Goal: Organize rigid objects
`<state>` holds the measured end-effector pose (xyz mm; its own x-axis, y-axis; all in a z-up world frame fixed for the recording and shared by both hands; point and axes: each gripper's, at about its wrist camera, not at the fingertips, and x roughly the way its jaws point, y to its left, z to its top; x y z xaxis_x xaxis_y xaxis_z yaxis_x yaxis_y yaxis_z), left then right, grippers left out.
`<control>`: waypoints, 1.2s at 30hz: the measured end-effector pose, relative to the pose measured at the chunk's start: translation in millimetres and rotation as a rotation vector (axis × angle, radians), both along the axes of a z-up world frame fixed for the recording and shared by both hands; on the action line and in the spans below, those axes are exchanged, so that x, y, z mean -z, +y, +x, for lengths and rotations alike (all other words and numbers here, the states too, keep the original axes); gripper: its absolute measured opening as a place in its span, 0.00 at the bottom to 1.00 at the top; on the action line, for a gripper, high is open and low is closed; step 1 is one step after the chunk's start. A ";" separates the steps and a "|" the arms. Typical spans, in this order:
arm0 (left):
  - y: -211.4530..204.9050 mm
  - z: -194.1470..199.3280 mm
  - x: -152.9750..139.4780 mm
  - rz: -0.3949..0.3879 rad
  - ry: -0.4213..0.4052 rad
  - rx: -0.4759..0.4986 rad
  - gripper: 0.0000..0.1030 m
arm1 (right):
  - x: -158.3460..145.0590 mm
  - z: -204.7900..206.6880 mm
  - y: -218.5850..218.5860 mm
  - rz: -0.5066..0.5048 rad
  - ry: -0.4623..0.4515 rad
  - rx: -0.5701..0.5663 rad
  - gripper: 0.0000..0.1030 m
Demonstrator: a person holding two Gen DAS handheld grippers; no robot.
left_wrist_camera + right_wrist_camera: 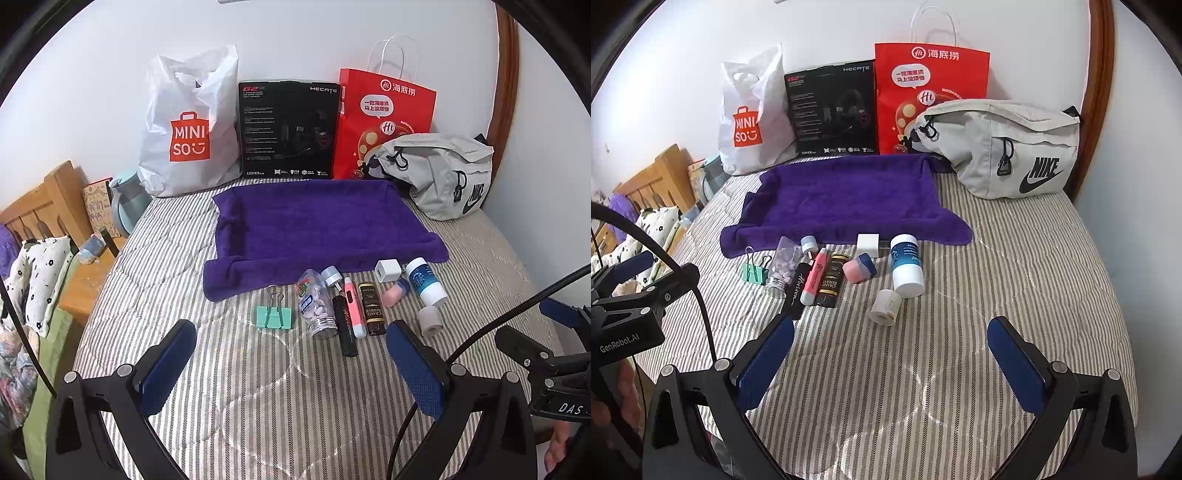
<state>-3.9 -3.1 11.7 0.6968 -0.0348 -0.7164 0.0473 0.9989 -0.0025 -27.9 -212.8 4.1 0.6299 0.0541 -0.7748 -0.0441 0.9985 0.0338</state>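
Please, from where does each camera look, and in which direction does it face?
Left wrist: sits behind the open left gripper, faces the purple towel and wall; the right gripper shows at its right edge.
Right wrist: sits behind the open right gripper, same direction; the left gripper shows at left.
Shared: the towel, green binder clip and grey Nike bag.

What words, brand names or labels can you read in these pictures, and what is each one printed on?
"MINISO": white plastic bag
"HECATE", "G2", "EDIFIER": black box; its small print is unreadable
"海底捞": red paper bag; bubble text too small to be sure of
"NIKE": grey waist bag
"Horizon": black pen
"GRAND RESERVE": dark stick pack
"GenRobot.AI": left hand-held gripper body
Blue-and-white bottle label: blurred
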 end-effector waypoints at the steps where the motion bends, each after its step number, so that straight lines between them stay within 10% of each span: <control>1: -0.1 0.4 -0.4 0.001 -0.001 0.000 1.00 | 0.0 0.1 0.1 0.000 0.000 0.001 1.00; 36: 0.7 -1.2 -2.2 0.012 0.002 -0.006 1.00 | 3.7 -0.7 -1.3 -0.004 0.018 0.002 1.00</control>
